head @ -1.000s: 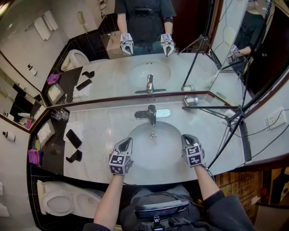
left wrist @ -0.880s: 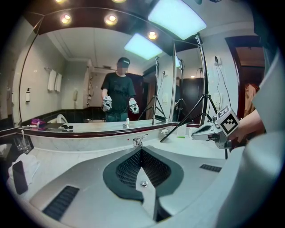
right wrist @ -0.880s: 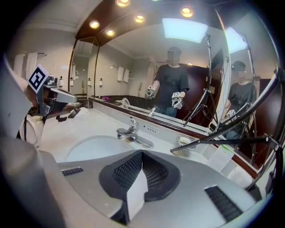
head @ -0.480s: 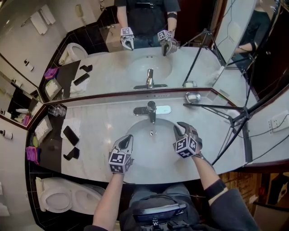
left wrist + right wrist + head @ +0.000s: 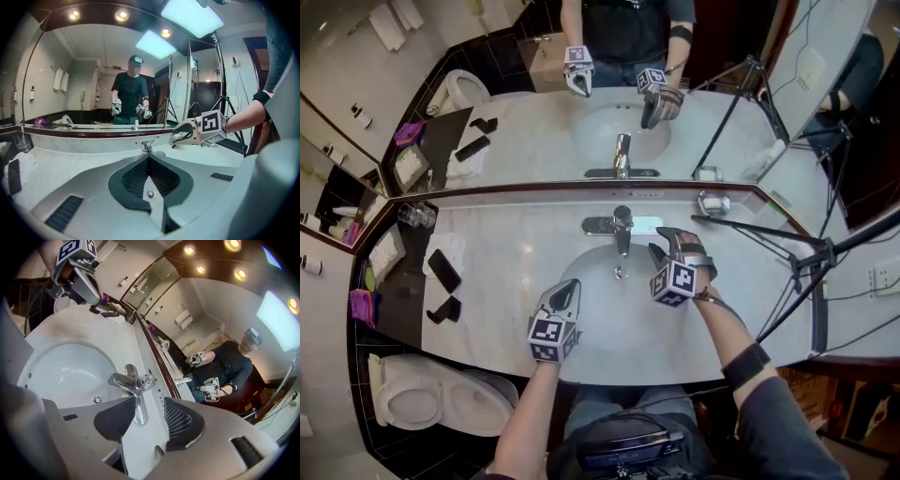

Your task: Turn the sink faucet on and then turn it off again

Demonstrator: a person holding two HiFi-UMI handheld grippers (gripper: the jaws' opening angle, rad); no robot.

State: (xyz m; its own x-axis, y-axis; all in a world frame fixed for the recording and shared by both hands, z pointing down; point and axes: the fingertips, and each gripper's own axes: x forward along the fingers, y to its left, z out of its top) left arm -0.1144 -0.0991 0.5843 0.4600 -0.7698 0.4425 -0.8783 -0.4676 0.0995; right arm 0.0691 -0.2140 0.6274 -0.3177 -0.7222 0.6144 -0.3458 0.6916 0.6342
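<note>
The chrome faucet (image 5: pixel 622 229) stands at the back of the white sink basin (image 5: pixel 598 317), and I see no water at its spout. My right gripper (image 5: pixel 665 243) lies rolled on its side just right of the faucet. Its jaws have just been opening and stand open with nothing between them. In the right gripper view the faucet (image 5: pixel 133 380) sits a little ahead of the right gripper (image 5: pixel 147 417). My left gripper (image 5: pixel 567 291) hovers over the basin's front left rim, shut and empty. In the left gripper view the left gripper (image 5: pixel 149 162) points at the faucet (image 5: pixel 148 146).
Two dark phones (image 5: pixel 444 270) lie on the marble counter at the left, near some glasses (image 5: pixel 418 216). A tripod (image 5: pixel 791 255) stands on the right, with a soap dish (image 5: pixel 713 203) by the mirror. A toilet (image 5: pixel 431 403) is at the lower left.
My right gripper has travelled up and left from the basin's right rim to beside the faucet, rolled onto its side, and gone from shut to open. The left gripper has hardly moved.
</note>
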